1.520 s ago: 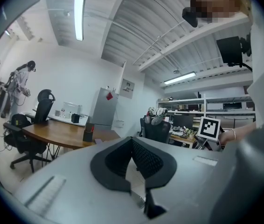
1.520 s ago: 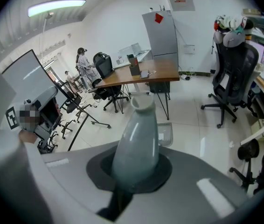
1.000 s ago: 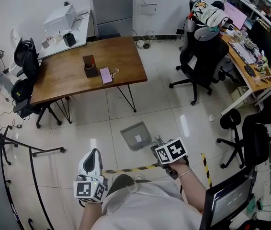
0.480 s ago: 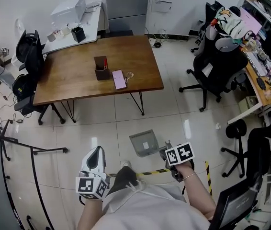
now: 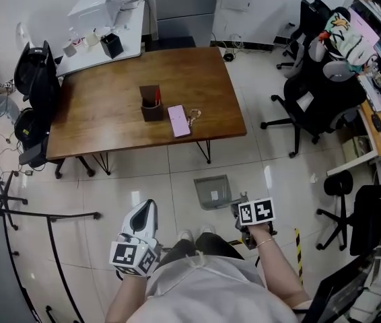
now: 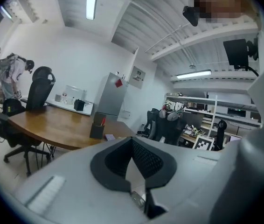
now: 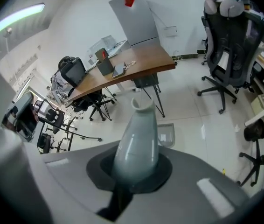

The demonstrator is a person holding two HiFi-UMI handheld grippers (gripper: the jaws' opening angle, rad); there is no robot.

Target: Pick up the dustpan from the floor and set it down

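Open-plan office, tiled floor (image 5: pixel 271 160): wooden table (image 5: pixel 103 113) in the middle with a pen holder (image 5: pixel 151 103) and phone (image 5: pixel 178 120) on it, black swivel chairs (image 5: pixel 315 103) around. Long desk (image 5: pixel 379 116) on the right edge crowded with screens and clutter; white side desk (image 5: pixel 126 42) at the back wall carrying a printer (image 5: pixel 96 7), grey cabinet (image 5: pixel 184 5) beside it, cables (image 5: pixel 225 54) at the skirting. Left gripper view adds wall shelves (image 6: pixel 202 99) full of gear, strip lights (image 6: pixel 93 1) on a ribbed ceiling, and a person (image 6: pixel 13 73) standing at the far end
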